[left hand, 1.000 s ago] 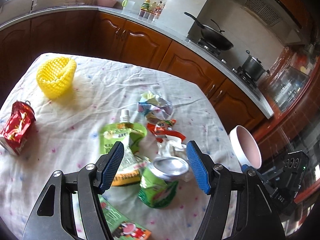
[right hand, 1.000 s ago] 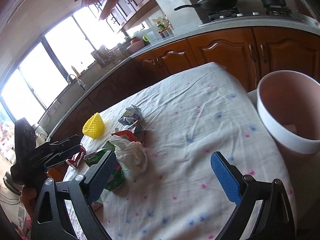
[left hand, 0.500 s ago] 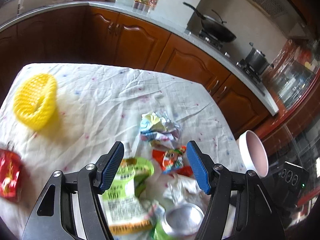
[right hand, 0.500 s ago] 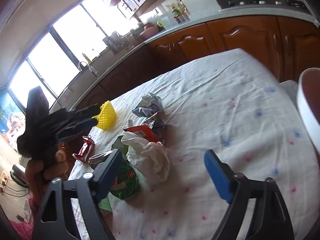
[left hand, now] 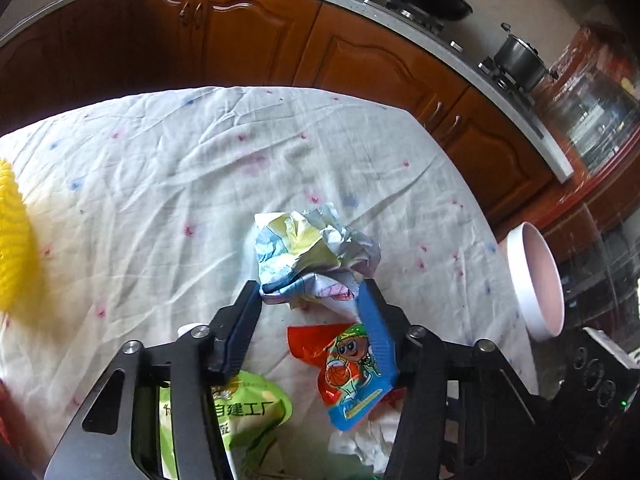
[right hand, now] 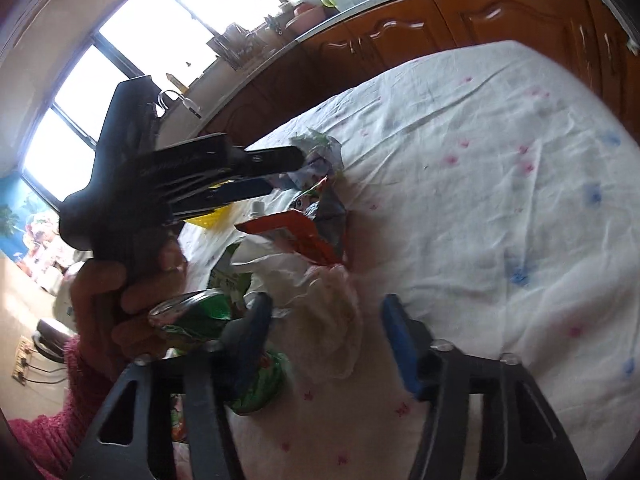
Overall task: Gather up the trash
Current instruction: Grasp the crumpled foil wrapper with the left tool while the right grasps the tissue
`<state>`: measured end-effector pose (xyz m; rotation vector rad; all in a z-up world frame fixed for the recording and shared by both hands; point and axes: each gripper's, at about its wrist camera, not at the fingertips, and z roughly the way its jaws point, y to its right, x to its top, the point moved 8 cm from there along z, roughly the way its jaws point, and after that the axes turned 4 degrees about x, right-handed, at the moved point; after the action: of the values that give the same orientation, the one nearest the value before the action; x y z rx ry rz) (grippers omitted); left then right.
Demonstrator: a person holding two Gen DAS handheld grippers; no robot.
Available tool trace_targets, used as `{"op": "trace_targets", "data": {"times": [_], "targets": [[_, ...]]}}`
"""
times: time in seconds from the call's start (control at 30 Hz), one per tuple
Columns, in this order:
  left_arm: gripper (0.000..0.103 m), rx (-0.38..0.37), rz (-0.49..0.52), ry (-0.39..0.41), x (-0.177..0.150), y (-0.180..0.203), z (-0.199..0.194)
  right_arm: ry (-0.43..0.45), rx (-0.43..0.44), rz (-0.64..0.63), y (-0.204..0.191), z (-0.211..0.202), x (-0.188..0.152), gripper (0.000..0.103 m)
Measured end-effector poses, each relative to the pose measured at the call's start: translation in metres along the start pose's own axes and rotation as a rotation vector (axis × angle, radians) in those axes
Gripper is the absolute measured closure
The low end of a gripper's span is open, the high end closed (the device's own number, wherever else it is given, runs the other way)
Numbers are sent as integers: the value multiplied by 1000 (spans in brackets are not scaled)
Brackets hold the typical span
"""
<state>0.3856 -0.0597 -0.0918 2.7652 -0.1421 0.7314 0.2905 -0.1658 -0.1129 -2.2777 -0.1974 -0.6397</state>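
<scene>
Crumpled paper wrapper (left hand: 316, 252) sits mid-frame on the tablecloth (left hand: 160, 184), its near edge between the left gripper (left hand: 310, 300) fingertips; jaws closing, pads at its sides, grip not confirmed. Right gripper (right hand: 326, 320) jaws closing around white plastic bag (right hand: 332, 312), not pinching. Green can (right hand: 208, 320) lower left, pink bin (left hand: 536, 280) at right edge.

My left gripper (left hand: 310, 300) points steeply downward, jaws closing, trash between them. My right gripper (right hand: 326, 320) tilts down less steeply, jaws also closing around trash. A hand (right hand: 120, 292) in a pink sleeve (right hand: 48, 432) holds the left one.
</scene>
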Motion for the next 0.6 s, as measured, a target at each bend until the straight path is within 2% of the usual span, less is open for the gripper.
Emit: {"op": "trace_targets", "data": {"times": [0.1, 0.2, 0.27, 0.33, 0.37, 0.6], "targets": [[74, -4, 28, 1, 0, 5, -1, 6, -7, -36, -7, -4, -1, 72], [79, -1, 55, 15, -2, 11, -6, 13, -18, -59, -11, -8, -1, 78], [80, -10, 60, 27, -2, 14, -14, 24, -15, -55, -12, -14, -2, 90], [81, -16, 59, 51, -1, 17, -23, 45, -15, -44, -10, -23, -3, 92], [82, -22, 57, 67, 0, 19, -31, 56, -20, -42, -8, -29, -3, 102], [82, -74, 44, 154, -3, 35, -74, 129, -51, -33, 1, -67, -5, 102]]}}
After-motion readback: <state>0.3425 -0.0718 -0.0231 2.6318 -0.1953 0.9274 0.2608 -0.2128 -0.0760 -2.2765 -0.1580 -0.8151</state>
